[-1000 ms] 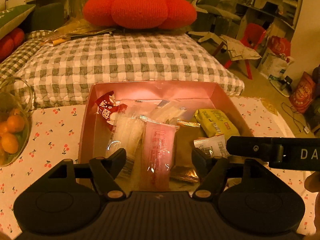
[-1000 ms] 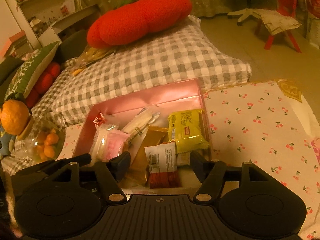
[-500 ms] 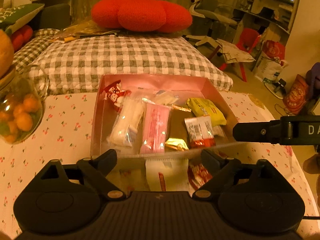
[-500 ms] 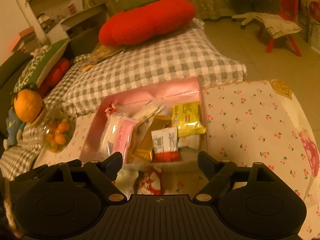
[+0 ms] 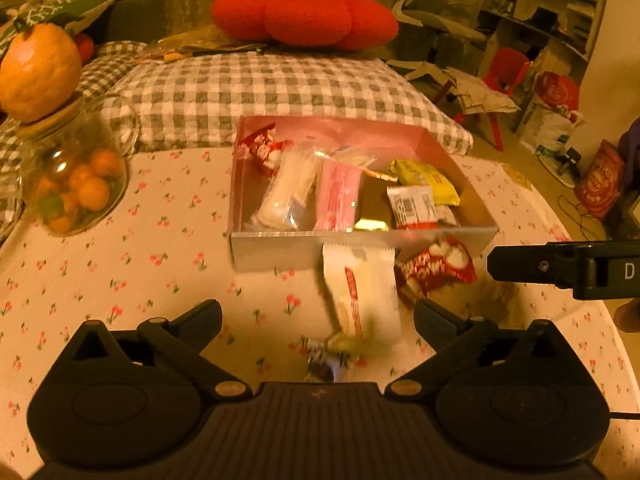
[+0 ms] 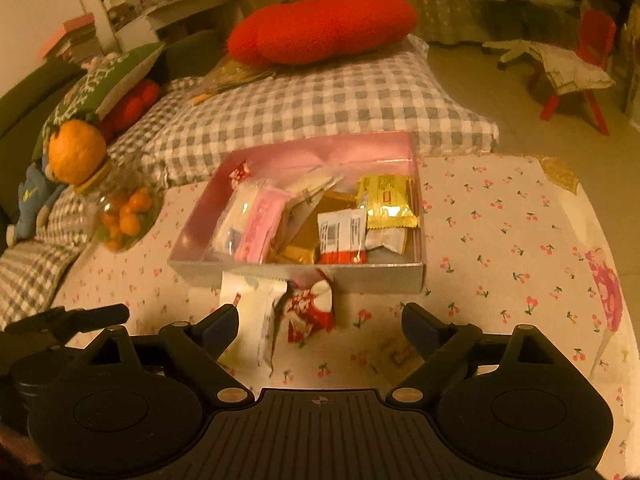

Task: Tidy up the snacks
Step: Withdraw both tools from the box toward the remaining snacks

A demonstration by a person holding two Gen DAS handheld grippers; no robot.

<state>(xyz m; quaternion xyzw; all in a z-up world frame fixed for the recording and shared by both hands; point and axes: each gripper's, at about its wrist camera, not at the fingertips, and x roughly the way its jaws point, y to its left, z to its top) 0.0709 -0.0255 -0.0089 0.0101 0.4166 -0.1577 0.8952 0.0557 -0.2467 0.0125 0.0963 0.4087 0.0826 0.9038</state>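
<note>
A pink box [image 5: 280, 250] [image 6: 384, 278] on the cherry-print tablecloth holds several snack packets, among them a pink one [image 5: 338, 196], a yellow one [image 6: 386, 200] and a white barcode one [image 6: 342, 230]. In front of the box lie a white packet [image 5: 362, 292] [image 6: 256, 312], a red-and-white packet [image 5: 434, 268] [image 6: 310, 308] and a small wrapped candy [image 5: 326, 354]. My left gripper [image 5: 318, 318] is open and empty above the loose packets. My right gripper [image 6: 320, 322] is open and empty; its finger [image 5: 560, 266] shows at the right of the left wrist view.
A glass jar of small oranges [image 5: 74, 184] [image 6: 124, 216] with a big orange on its lid stands left of the box. A checked cushion [image 5: 280, 88] with a red pumpkin pillow [image 5: 304, 14] lies behind the table. A small dark sweet [image 6: 400, 354] lies near the right gripper.
Both grippers have pulled back from over the box toward the table's near edge and opened wider. The loose packets in front of the box have come into view.
</note>
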